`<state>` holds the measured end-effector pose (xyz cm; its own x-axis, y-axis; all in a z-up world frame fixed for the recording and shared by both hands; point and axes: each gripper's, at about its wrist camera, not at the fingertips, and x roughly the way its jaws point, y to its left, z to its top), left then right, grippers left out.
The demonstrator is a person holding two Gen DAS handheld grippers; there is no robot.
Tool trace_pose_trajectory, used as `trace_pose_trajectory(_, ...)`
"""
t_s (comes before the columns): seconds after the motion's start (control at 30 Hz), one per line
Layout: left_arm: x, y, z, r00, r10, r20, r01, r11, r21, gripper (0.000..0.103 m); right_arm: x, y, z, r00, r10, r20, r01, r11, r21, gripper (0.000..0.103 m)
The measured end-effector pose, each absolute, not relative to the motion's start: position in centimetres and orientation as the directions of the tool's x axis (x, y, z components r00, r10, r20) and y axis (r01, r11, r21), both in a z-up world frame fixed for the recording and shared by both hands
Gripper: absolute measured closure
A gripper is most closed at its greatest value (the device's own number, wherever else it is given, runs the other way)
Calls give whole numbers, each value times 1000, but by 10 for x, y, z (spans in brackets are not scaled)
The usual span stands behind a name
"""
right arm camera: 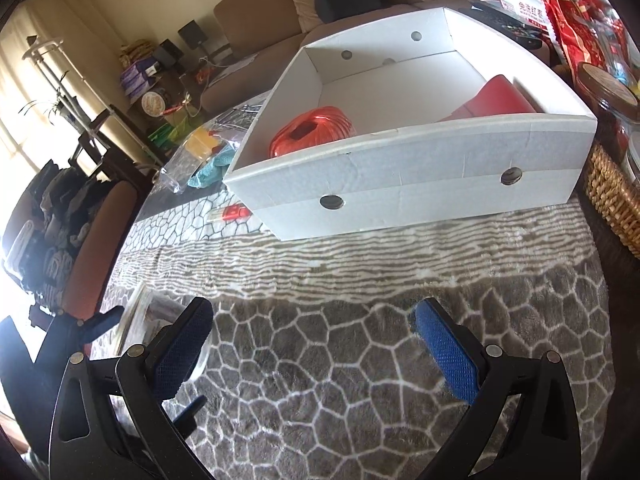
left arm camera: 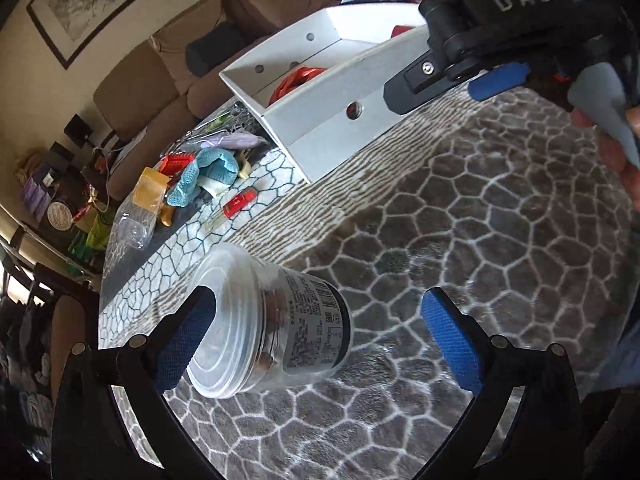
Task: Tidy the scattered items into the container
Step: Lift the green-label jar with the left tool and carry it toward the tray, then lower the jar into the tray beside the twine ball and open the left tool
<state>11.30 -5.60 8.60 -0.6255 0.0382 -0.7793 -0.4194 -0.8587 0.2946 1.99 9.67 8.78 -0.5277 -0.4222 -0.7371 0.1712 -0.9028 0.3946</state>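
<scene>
A clear plastic jar with a printed label lies on its side on the grey patterned cloth. My left gripper is open around it, the left pad touching its lid end, the right pad apart. The white cardboard box stands behind and holds a red ribbon spool and a red item. My right gripper is open and empty, in front of the box. It also shows in the left wrist view, top right, near the box.
A heap of loose items lies left of the box: a blue cloth, a yellow pouch, a red toy car, a clear bag. A wicker basket and snack packs stand right. A sofa is behind.
</scene>
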Motion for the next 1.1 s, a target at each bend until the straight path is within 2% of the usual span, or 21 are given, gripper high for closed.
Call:
trace_pose_trajectory(0.13, 129, -82, 105, -583, 240, -776, -404, -915, 21, 0, 21, 107, 86, -525, -435, -732, 155, -894, 420, 0)
trace_pose_trajectory(0.23, 135, -117, 117, -608, 307, -732, -341, -934, -108, 0, 22, 111, 86, -518, -454, -724, 159, -884, 441, 0)
trace_pose_trajectory(0.37, 126, -156, 113, -628, 249, -737, -254, -961, -109, 0, 22, 102, 88, -476, -556, -681, 215, -825, 523, 0)
trace_pose_trajectory(0.47, 117, -166, 105, -608, 287, -740, -266, -952, -151, 0, 21, 85, 88, -432, -625, -650, 256, -776, 576, 0)
trace_pose_trajectory(0.6, 107, -151, 95, -582, 355, -732, -332, -925, -184, 0, 23, 60, 96, -417, -657, -628, 326, -753, 571, 0)
trace_pose_trajectory(0.77, 92, -136, 79, -592, 309, -744, -310, -940, -144, 0, 27, 35, 101, -404, -668, -625, 401, -743, 536, 0)
trace_pose_trajectory(0.83, 85, -139, 73, -583, 338, -739, -299, -935, -192, 0, 25, 29, 95, -395, -642, -657, 401, -764, 506, 0)
trace_pose_trajectory(0.87, 82, -142, 70, -576, 358, -735, -293, -930, -223, 3, 25, 27, 92, -385, -637, -668, 397, -767, 503, 0)
trace_pose_trajectory(0.9, 79, -145, 67, -575, 370, -730, -284, -927, -246, 10, 24, 26, 88, -375, -637, -674, 392, -768, 507, 0)
trace_pose_trajectory(1.0, 76, -157, 65, -578, 416, -702, -265, -909, -321, 11, 21, 24, 83, -352, -653, -670, 393, -753, 527, 0)
trace_pose_trajectory(1.1, 74, -168, 65, -571, 470, -673, -257, -881, -397, 11, 19, 22, 83, -313, -716, -624, 406, -695, 594, 0)
